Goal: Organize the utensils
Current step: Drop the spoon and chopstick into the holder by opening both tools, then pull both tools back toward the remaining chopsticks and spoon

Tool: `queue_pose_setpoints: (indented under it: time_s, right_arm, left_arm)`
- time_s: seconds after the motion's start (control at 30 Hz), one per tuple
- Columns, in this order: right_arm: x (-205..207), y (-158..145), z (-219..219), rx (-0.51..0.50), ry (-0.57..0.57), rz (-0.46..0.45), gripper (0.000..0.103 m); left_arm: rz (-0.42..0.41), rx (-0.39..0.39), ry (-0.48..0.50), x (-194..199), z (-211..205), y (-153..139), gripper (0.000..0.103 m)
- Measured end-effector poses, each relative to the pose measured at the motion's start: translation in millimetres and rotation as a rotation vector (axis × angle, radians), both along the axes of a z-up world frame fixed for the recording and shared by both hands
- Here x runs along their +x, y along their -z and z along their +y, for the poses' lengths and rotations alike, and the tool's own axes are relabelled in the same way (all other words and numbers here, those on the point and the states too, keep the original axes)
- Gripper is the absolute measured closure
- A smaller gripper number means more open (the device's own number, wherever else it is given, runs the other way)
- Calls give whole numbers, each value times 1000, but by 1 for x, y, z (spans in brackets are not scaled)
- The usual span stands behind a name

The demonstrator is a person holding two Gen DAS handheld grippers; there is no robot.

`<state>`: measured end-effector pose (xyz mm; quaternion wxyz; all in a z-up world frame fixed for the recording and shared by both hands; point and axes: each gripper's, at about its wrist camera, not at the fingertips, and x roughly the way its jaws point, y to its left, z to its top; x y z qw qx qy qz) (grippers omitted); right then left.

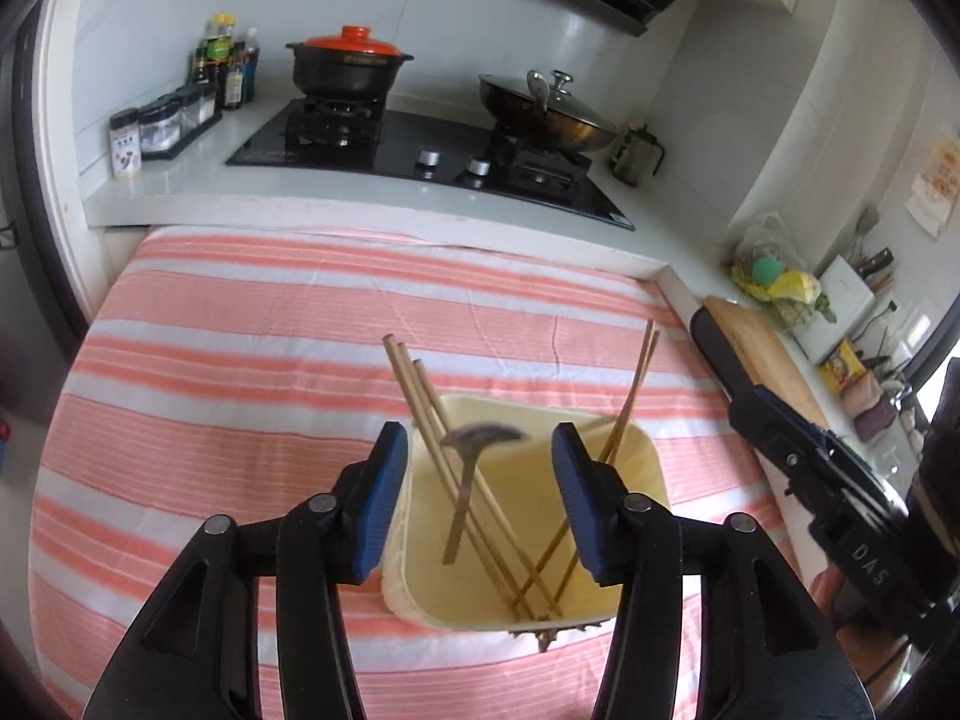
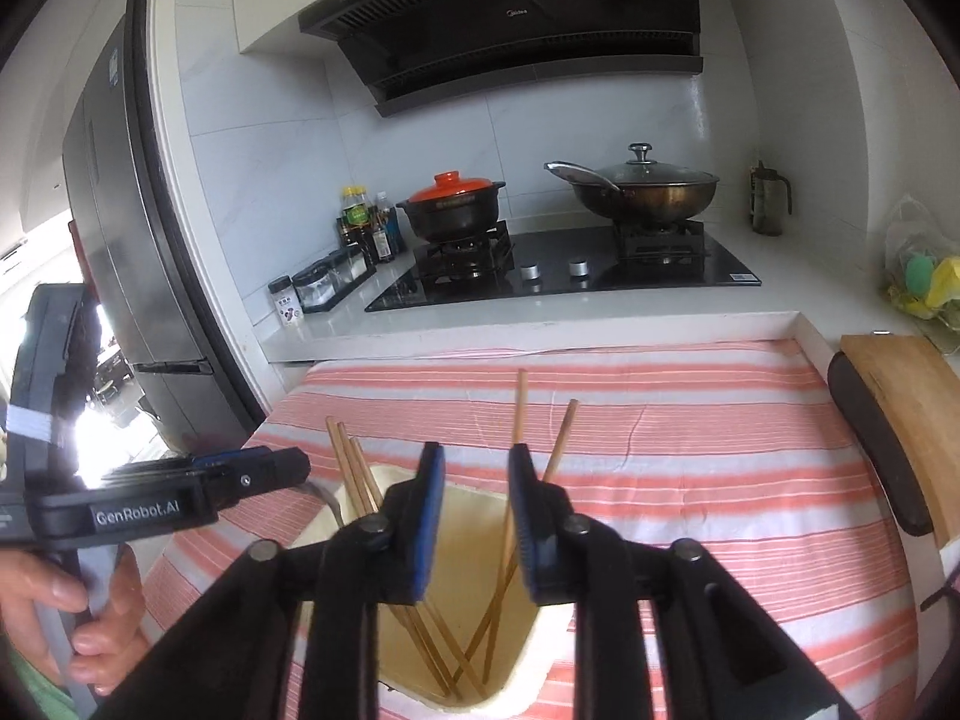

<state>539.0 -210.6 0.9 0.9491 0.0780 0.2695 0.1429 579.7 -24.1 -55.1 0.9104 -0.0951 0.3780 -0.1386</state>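
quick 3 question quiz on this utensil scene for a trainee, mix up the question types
1. True or false: the left gripper is shut on the spoon.
2. The chopsticks stand in: A the bin, B a glass, C a drawer.
3. Fill in: the pot lid on the stove is ___ in colour.

Key
1. False: its jaws are apart and the spoon, blurred, sits between them untouched.
2. A
3. orange
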Motion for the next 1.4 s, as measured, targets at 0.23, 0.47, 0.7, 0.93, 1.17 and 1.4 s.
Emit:
queue_pose_setpoints:
  time_s: [0.23, 0.47, 0.7, 0.93, 1.17, 1.4]
  right_arm:
    - [-56, -17, -16, -9, -29, -20, 64]
    - [-173, 29, -48, -181, -21, 66, 59]
    - [-294, 119, -61, -118, 91, 219, 59]
    - [-335, 138, -51, -172, 78, 225, 59]
    - [-343, 131, -37, -155, 48, 173, 59]
    - [-342, 141, -34, -215, 42, 191, 59]
  left_arm:
    - [-41, 116, 50, -73, 18, -14, 21]
    - [29, 238, 7, -204, 53, 47, 12]
    - [161, 192, -88, -290, 45, 126, 12]
    - [176, 161, -60, -274, 4, 136, 12]
    - [226, 215, -81, -239, -34, 163, 13]
    - [219, 288, -92, -246, -36, 178, 7]
